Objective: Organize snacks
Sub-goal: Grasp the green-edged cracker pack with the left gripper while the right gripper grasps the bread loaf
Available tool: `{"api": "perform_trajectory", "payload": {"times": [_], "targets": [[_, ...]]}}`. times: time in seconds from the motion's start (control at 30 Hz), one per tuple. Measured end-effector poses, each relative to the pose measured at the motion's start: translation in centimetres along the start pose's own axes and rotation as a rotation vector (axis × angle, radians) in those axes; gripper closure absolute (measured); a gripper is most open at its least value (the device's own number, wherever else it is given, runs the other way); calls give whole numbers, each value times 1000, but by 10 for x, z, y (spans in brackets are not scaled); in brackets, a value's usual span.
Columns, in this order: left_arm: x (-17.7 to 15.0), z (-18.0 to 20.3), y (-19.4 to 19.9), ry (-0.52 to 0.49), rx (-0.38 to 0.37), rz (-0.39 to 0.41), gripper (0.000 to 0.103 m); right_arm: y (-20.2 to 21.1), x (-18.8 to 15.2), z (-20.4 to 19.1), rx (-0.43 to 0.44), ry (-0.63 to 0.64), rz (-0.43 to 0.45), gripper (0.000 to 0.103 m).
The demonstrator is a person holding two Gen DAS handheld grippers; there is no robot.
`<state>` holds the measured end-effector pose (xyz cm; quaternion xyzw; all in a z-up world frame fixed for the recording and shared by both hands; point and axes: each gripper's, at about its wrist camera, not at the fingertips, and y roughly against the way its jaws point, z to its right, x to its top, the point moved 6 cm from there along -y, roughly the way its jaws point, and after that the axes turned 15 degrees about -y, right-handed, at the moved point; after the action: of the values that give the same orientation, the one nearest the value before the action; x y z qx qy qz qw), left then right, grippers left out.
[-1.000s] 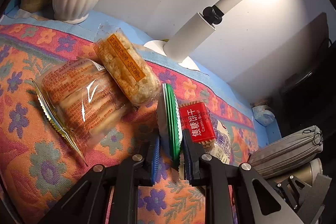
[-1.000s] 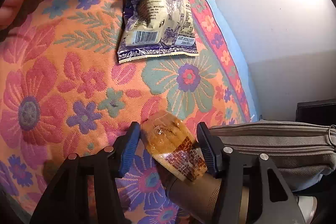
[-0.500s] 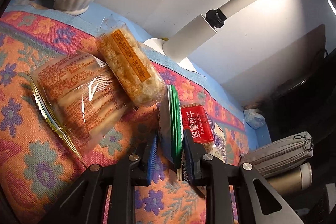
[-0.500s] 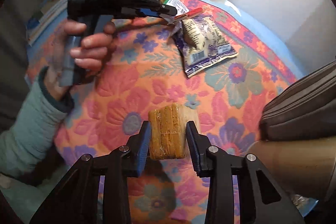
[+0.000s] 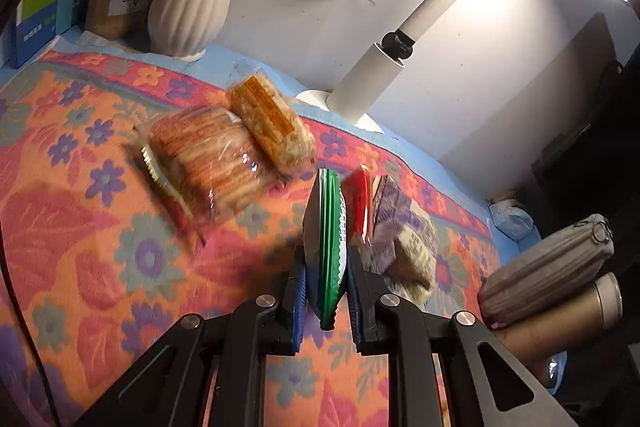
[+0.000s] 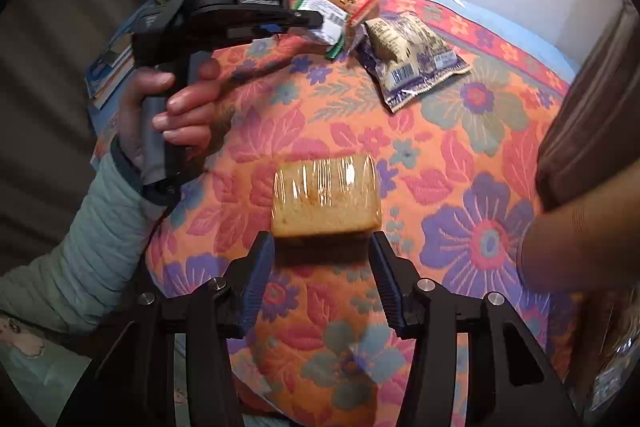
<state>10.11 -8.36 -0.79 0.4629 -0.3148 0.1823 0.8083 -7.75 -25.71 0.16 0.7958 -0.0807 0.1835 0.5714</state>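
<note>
1. Left gripper [image 5: 326, 291]: low centre of the left wrist view, jaws closing, pinching a green-and-white packet [image 5: 328, 247] held on edge above the floral cloth [image 5: 100, 227].
2. Right gripper [image 6: 322, 267]: low centre of the right wrist view, jaws opening around a wrapped toast slice [image 6: 325, 195]; pads at its lower corners, contact hard to judge.
3. Upper centre, left wrist view: clear biscuit pack [image 5: 208, 163] touching an orange-labelled bar [image 5: 270, 125].
4. Right of the green packet: red packet [image 5: 359, 199], then a purple-and-white bag [image 5: 404, 239].
</note>
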Motion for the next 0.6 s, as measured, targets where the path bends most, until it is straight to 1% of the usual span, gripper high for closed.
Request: {"api": "perform_trajectory", "payload": {"times": [0.07,0.13,0.23,0.27,0.3,0.33,0.37,0.4,0.43,0.53,0.6], "targets": [[-19,-5,17,62,-12,-7,87,-6,-8,0,56,-45,-7,53],[-39,-13,32,122,-10,-13,87,-16,-12,-4,93,-75,-11,53],[-70,-21,47,187,-40,-41,86,-31,-10,-5,119,-118,-16,53],[-79,-21,50,196,-47,-58,85,-37,-10,-5,124,-142,-28,52],[-87,-21,54,189,-46,-85,82,-43,-7,-3,140,-176,-43,52],[-93,-19,56,162,-37,-115,67,-48,-5,-1,158,-215,-57,52],[-99,-14,57,128,-25,-138,44,-50,-1,1,176,-242,-60,52],[-103,-10,61,97,-23,-139,36,-53,4,2,188,-262,-58,52],[-105,-7,68,70,-20,-119,33,-55,9,3,190,-272,-53,51],[-103,-4,84,-28,35,-99,33,-61,27,1,162,-263,-15,51],[-96,-8,91,-72,81,-64,33,-67,37,-3,140,-255,12,50]]}}
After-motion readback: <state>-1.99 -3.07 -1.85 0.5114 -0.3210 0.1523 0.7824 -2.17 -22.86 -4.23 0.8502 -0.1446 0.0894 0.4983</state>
